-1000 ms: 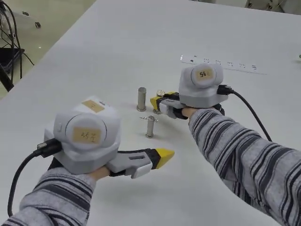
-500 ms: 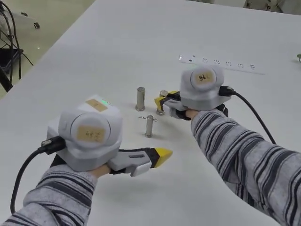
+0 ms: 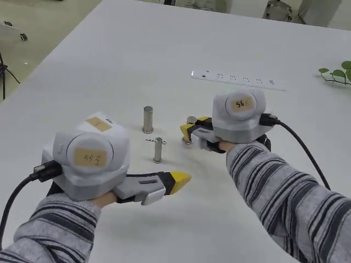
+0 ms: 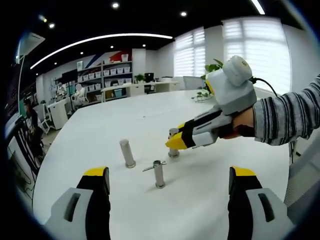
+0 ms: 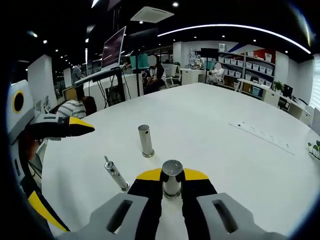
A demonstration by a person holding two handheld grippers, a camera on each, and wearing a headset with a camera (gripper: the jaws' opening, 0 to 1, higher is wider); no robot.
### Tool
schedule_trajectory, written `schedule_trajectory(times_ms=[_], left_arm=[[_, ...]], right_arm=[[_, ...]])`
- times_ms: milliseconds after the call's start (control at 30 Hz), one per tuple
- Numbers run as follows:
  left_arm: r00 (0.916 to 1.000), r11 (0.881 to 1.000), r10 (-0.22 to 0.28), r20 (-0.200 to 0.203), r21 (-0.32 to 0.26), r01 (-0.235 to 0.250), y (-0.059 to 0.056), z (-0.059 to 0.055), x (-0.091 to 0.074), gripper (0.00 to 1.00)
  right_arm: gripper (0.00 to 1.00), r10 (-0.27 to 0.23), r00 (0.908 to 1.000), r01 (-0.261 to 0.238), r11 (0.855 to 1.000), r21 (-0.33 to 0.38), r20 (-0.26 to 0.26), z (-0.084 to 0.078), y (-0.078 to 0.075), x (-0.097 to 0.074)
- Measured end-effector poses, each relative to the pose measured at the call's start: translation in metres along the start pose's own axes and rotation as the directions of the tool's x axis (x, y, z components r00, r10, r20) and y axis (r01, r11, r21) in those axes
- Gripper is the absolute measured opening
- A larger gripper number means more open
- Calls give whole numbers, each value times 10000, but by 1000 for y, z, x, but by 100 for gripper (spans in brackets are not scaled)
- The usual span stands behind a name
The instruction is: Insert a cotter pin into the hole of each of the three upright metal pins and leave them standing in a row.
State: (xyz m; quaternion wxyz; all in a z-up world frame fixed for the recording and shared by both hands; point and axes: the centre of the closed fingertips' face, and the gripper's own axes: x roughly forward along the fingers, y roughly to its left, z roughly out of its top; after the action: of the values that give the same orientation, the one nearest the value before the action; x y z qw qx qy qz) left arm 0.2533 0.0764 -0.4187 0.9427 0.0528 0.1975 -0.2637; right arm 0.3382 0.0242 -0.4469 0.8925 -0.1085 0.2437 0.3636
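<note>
- Table (image 3: 164, 49) carries three upright pins.
- Left claw (image 3: 176, 181), jaws spread wide and empty, hovers short of the front pin (image 3: 158, 149).
- Right claw (image 3: 192, 127) clenches the right pin (image 5: 172, 175), right of the front pin.
- Bare pin (image 3: 147, 119) stands behind the front pin.
- Cotter (image 3: 152, 141) crosses the front pin's top.

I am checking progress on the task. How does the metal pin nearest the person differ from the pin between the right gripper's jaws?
The near pin has a cotter pin through its top; the gripped pin shows none. The near pin stands free on the table; the gripped pin is clamped by the right gripper. Both are upright and of grey metal.
</note>
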Motion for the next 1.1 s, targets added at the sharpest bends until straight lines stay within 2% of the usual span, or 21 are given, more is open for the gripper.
schedule_trajectory(times_ms=[267, 600, 933, 1100], left_arm=[[9999, 9997, -148, -36, 171, 148, -5, 0, 1, 99], [9998, 9996, -206, 10, 186, 206, -6, 1, 2, 99], [9997, 9995, -222, -47, 208, 223, -6, 0, 3, 98], [9995, 9993, -279, -111, 244, 282, -8, -1, 4, 97]], right_arm=[[8, -23, 9999, 23, 10000, 74, -123, -14, 13, -21], [9, -232, 9993, 248, 9983, 535, -307, -30, 25, -43], [9, -669, 9962, 715, 9938, 856, -555, -49, 22, -50], [9, -786, 9957, 823, 9936, 775, -497, -49, 21, -51]])
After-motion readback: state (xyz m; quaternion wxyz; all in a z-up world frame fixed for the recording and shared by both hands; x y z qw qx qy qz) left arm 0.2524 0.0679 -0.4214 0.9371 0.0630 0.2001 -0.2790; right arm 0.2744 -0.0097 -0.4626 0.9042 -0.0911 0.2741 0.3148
